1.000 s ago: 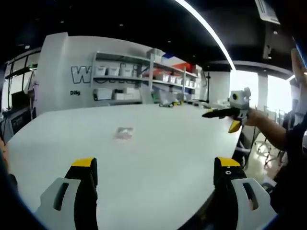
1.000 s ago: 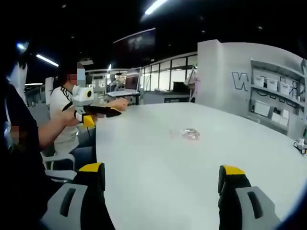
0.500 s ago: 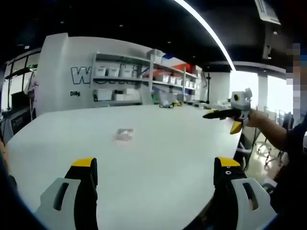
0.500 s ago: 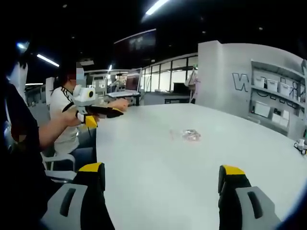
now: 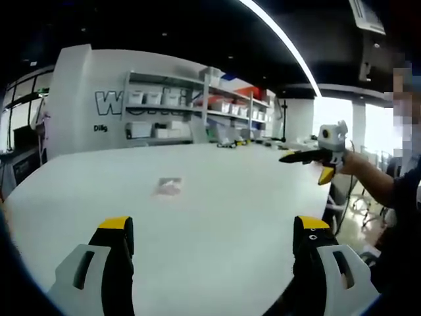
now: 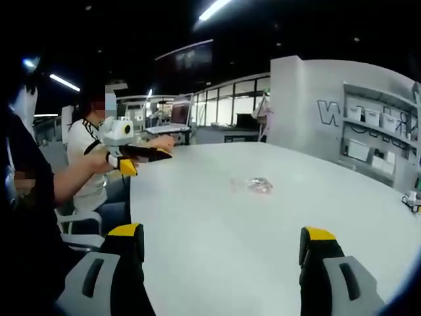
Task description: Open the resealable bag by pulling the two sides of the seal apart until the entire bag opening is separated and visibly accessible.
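A small clear resealable bag (image 5: 170, 186) lies flat on the white table (image 5: 217, 217), well ahead of both grippers. In the right gripper view the bag (image 6: 255, 185) sits mid-table, and its seal is too small to make out. My left gripper (image 5: 214, 230) is open, its yellow-tipped jaws wide apart over the near table edge with nothing between them. My right gripper (image 6: 223, 234) is open the same way. Each gripper also shows from the side in the other's view: the right gripper (image 5: 289, 157) at the right, the left gripper (image 6: 161, 155) at the left, both held above the table's edge.
Shelves with white bins (image 5: 197, 105) stand along the far wall behind the table. A seated person in a white shirt (image 6: 82, 155) and a laptop (image 6: 179, 115) are at the table's far left end. Small items (image 5: 230, 142) lie at the table's back edge.
Both hand-held grippers have drifted only slightly. The bag lies where it was, and both sets of jaws stay open.
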{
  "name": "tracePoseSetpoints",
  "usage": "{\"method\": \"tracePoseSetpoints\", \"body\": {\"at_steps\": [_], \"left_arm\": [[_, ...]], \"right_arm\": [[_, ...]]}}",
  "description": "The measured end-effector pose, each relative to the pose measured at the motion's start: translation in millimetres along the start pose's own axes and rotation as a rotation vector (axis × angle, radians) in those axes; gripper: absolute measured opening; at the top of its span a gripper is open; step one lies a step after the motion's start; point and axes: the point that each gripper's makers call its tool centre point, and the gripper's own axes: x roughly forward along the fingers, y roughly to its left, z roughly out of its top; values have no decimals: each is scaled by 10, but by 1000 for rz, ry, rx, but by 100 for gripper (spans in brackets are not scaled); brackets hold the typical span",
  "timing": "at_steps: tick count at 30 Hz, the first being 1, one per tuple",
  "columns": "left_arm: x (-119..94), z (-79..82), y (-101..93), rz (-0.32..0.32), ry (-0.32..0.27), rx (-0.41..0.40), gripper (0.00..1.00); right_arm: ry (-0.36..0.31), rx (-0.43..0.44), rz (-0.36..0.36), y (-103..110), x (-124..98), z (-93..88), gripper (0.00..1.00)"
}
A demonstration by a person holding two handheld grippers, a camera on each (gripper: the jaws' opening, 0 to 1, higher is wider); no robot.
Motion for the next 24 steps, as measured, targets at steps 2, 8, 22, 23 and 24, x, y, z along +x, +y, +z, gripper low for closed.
{"method": "tracePoseSetpoints", "body": {"at_steps": [2, 8, 22, 23, 24], "left_arm": [[12, 6, 13, 2, -2, 3, 100], [57, -6, 24, -2, 3, -3, 100], [143, 7, 41, -4, 5, 0, 100], [149, 1, 42, -3, 8, 2, 100], [153, -6, 45, -3, 10, 2, 100]], "right_arm": [[5, 3, 0, 5, 1, -10, 100], [8, 4, 4, 12, 5, -16, 100], [9, 6, 3, -3, 18, -19, 100], [9, 8, 3, -6, 21, -22, 100], [12, 5, 4, -8, 25, -28, 100]]}}
